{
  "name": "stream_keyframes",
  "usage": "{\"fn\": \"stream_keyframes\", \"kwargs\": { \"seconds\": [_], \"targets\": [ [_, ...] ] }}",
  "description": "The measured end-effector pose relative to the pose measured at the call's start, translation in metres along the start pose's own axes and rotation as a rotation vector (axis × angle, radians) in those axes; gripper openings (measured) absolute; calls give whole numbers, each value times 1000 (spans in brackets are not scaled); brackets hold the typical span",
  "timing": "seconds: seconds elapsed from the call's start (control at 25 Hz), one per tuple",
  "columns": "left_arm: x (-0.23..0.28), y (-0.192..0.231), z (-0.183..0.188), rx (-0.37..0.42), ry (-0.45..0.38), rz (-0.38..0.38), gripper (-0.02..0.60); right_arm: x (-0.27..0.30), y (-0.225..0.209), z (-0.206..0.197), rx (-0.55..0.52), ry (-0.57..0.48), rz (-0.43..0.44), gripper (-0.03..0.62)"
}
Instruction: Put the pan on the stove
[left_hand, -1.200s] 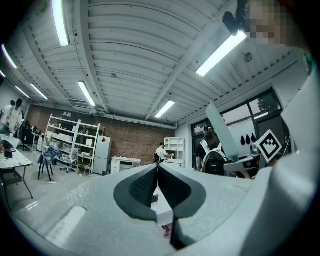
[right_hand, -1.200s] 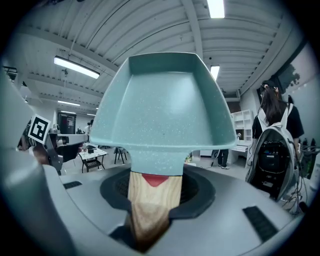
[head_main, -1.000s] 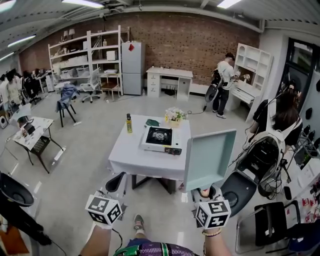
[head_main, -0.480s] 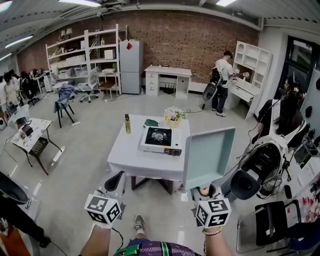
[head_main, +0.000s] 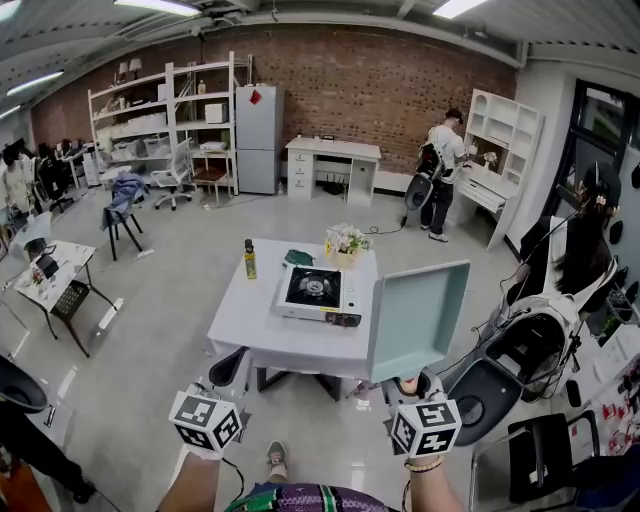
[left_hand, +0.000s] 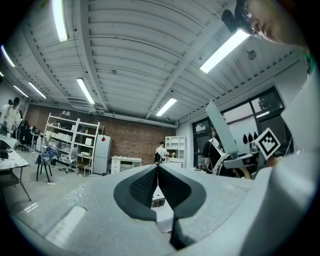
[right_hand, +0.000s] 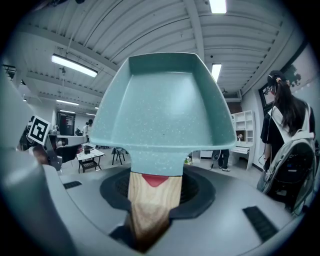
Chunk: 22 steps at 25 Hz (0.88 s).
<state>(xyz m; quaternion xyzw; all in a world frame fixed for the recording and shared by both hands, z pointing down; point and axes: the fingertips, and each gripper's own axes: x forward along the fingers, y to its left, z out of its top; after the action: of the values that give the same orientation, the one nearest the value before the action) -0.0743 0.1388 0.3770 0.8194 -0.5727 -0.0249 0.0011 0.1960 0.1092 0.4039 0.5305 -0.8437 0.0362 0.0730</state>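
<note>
Nearer stove (head_main: 313, 292); teal pan (head_main: 418, 318), wooden-looking handle (right_hand: 150, 205)

left gripper (head_main: 232, 364): grey shell, black ribbed pads (left_hand: 141, 186)
right gripper (head_main: 407, 385): grey shell
cubes (head_main: 208, 420): white, black square markers
shoe (head_main: 277, 452): grey
top (head_main: 300, 498): purple patterned, green trim, below shoe
wristband (head_main: 424, 465): pale yellow, right of shoe

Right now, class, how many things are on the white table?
4: stove at centre right; bottle at back left; green item and flowers along the back edge. Smaller things may be hidden.
</note>
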Motion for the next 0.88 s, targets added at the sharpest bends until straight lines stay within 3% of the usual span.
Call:
{"fn": "stream_keyframes", "kwargs": {
  "seconds": [0.4,0.88],
  "targets": [
    [46,41,-22,-36,28,25,18,64,-15,-3,-11,29,-20,156],
    [120,123,-18,-10,45,26,18,170,-10,22,-2,31,-36,156]
  ]
}}
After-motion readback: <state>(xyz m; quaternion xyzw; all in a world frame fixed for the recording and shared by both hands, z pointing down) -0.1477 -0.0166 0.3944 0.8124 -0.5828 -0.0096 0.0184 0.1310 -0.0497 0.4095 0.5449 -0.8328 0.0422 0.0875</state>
